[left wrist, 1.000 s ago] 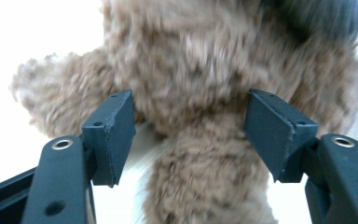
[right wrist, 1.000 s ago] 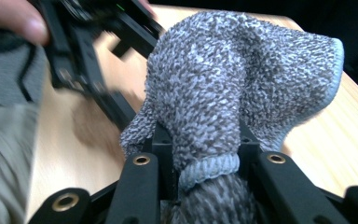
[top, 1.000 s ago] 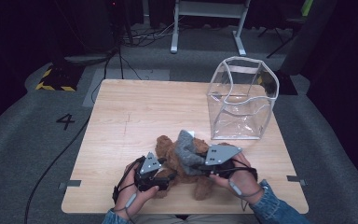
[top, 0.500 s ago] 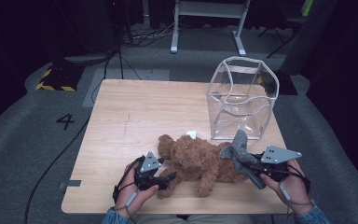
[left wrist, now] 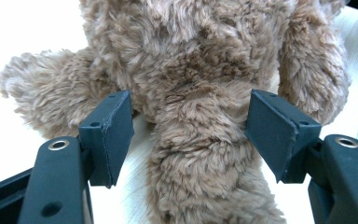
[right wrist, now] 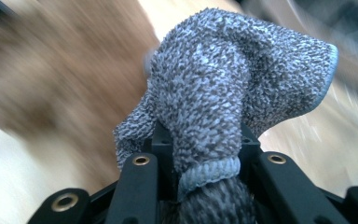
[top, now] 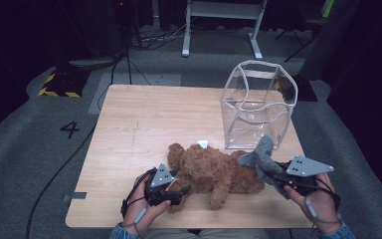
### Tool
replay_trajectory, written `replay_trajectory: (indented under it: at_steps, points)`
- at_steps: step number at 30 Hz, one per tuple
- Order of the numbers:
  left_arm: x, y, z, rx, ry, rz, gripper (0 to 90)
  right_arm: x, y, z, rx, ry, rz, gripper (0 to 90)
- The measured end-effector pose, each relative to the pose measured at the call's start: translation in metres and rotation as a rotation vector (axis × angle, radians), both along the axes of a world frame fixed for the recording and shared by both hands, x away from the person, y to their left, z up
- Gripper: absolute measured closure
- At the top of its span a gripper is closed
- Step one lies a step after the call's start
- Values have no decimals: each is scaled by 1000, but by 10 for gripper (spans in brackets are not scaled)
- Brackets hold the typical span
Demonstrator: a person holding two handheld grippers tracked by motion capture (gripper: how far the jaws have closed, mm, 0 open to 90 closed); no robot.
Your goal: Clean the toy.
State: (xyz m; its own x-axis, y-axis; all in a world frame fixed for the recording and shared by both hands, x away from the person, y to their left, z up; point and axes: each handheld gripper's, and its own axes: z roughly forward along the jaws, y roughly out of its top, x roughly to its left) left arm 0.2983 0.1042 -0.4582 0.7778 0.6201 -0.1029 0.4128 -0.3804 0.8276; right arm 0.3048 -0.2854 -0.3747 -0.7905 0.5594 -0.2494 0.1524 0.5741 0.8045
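Grey garment off the teddy bear and in the right gripper, bear pinned by the left

The brown teddy bear (top: 214, 169) lies on its side on the desk (top: 144, 119), near the front edge, bare of clothing as far as the high view shows. The left gripper (top: 176, 189) straddles one plush limb, its fingers (left wrist: 109, 135) standing apart with fur brushing the inner faces; whether they press it I cannot tell. The right gripper (top: 273, 177) has its fingers closed on the grey knitted garment (top: 258, 159), held just beside the bear's feet. The undressing looks done; what seems left is stowing things, perhaps in the clear plastic bag (top: 256, 107) standing upright behind the bear
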Motion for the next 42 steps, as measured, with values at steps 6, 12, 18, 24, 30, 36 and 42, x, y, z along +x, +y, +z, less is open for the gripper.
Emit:
replay_trajectory:
  at_steps: [6,12,18,24,30,36,42]
  points:
    - [0,-1,0,6,-1,-5,321,-21,123,-2,29,-63,378,703]
    - [-1,5,0,6,-4,6,321,-9,164,-30,-53,-52,411,702]
    - [-1,7,-1,11,-1,15,323,-2,119,-34,-59,-41,317,702]
    - [-2,3,1,9,-4,8,322,0,46,-34,-49,-9,165,702]
    - [-2,3,0,15,3,7,321,4,-19,-41,-15,36,0,702]
    - [-4,8,1,13,-1,15,321,15,-62,-57,-102,76,-142,700]
    - [-10,15,1,11,9,35,318,26,-84,-70,-87,169,-242,314]
